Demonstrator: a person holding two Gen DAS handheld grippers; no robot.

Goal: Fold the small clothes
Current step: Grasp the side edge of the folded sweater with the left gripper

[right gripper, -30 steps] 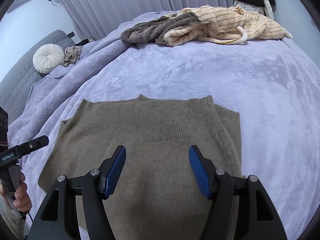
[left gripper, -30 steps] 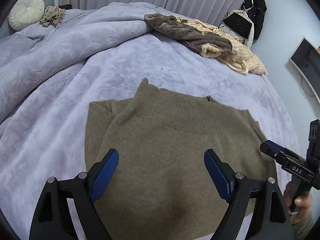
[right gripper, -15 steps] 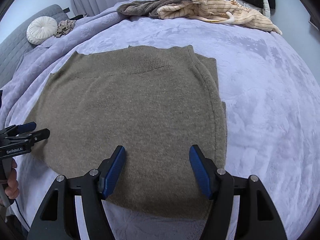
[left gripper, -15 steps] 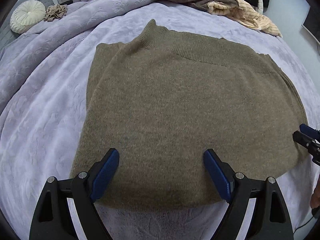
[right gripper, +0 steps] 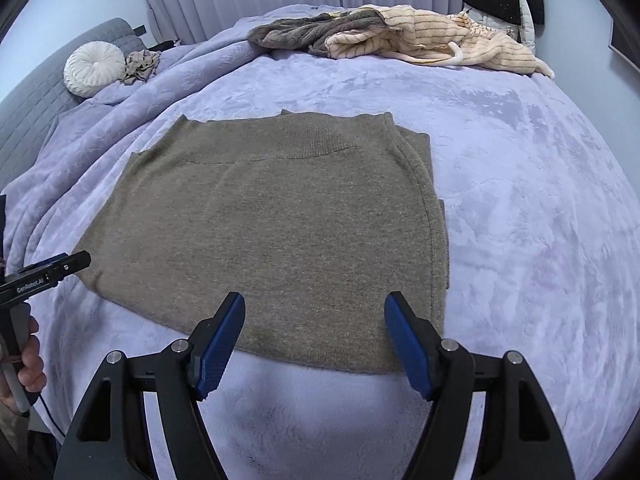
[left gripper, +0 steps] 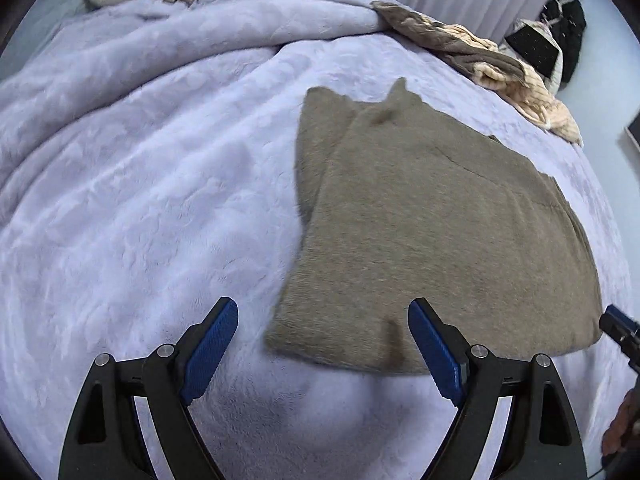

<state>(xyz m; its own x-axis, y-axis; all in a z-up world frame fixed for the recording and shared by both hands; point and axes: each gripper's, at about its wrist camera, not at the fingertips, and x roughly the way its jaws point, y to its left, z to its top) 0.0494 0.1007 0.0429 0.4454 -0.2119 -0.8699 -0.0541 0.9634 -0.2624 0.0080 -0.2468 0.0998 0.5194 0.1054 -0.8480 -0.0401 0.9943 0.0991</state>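
Observation:
An olive-brown knit sweater (left gripper: pixel 432 220) (right gripper: pixel 280 224) lies flat and partly folded on the lilac bedspread (left gripper: pixel 140 200) (right gripper: pixel 540 200), ribbed band at its far edge. My left gripper (left gripper: pixel 322 320) hangs open over the sweater's near left corner, nothing between its blue pads. My right gripper (right gripper: pixel 314 322) hovers over the near edge towards the right side; its jaws are opening, with only the cloth lying below them. The left gripper's tip (right gripper: pixel 60 266) shows at the left edge of the right wrist view, the right gripper's tip (left gripper: pixel 622 328) at the right edge of the left wrist view.
A heap of grey and cream striped clothes (right gripper: pixel 400 36) (left gripper: pixel 500 68) lies at the far side of the bed. A round white cushion (right gripper: pixel 94 68) and a crumpled beige cloth (right gripper: pixel 140 66) sit at the far left by a grey headboard. Dark clothes hang at the far right.
Both grippers have drawn back towards the near edge of the sweater. The left one has shifted left over the near left corner. The right jaws stand a little wider.

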